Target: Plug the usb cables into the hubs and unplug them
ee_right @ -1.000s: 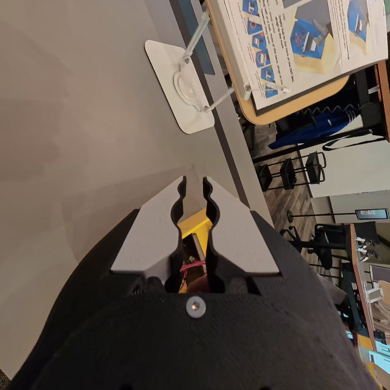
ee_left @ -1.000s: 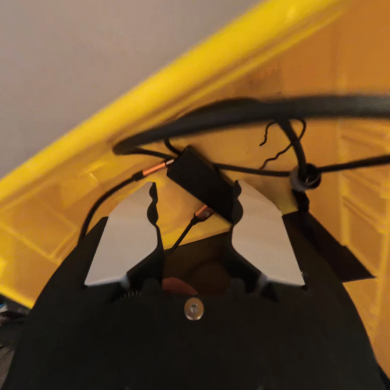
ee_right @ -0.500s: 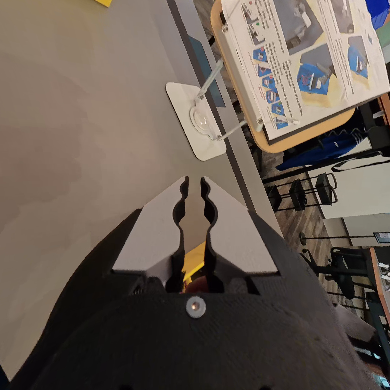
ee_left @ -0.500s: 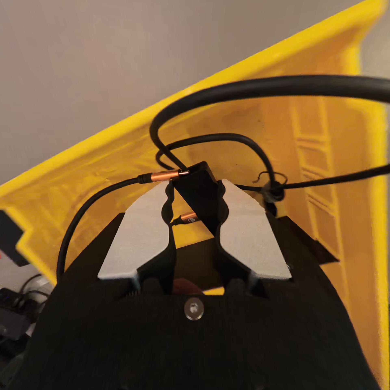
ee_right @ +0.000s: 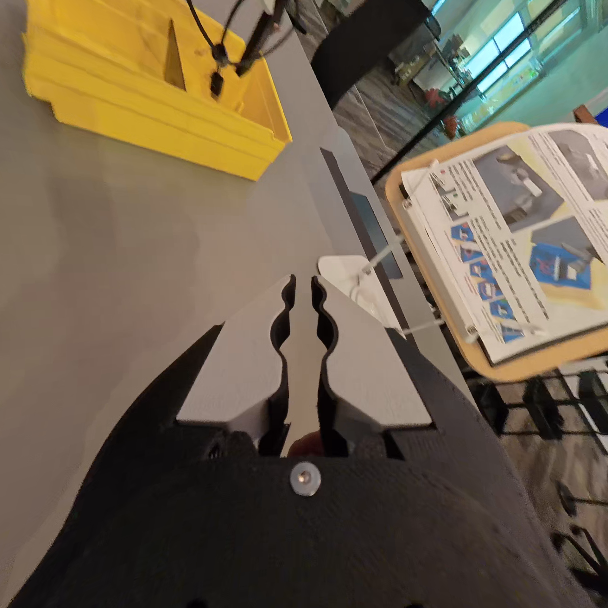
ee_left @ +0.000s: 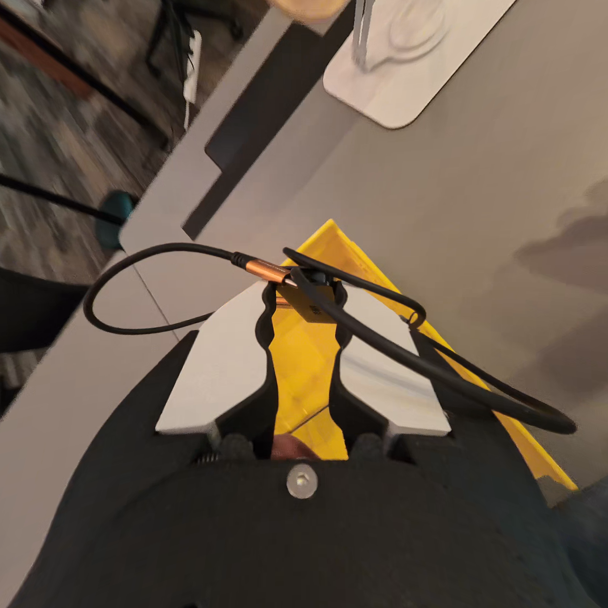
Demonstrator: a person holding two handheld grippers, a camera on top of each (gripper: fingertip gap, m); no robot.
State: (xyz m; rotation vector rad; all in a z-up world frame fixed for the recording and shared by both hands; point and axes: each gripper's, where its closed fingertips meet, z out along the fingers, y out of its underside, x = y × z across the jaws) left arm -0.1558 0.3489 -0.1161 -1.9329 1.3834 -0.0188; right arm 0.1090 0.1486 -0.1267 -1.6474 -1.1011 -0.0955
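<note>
In the left wrist view my left gripper (ee_left: 304,291) is shut on a small black USB hub (ee_left: 312,307) and holds it above the yellow bin (ee_left: 306,368). A copper-sleeved USB plug (ee_left: 265,270) sits in the hub's left end, and its thin black cable (ee_left: 108,316) loops out to the left. A thicker black cable (ee_left: 427,365) runs from the hub over the right finger. In the right wrist view my right gripper (ee_right: 303,283) is nearly closed and empty above the grey table. The bin (ee_right: 158,121) lies far off at the upper left with cables (ee_right: 218,52) hanging over it.
A white stand base (ee_left: 411,82) sits on the table (ee_left: 460,204) near its far edge. It carries a board with an instruction sheet (ee_right: 513,250), which overhangs the table edge. Chairs and racks stand on the floor beyond. The grippers' ends are close to 35 centimetres from one another.
My left gripper closed on the hub and lifted it, with its cables, up out of the bin, swinging toward the table edge. My right gripper turned, bringing the bin into view.
</note>
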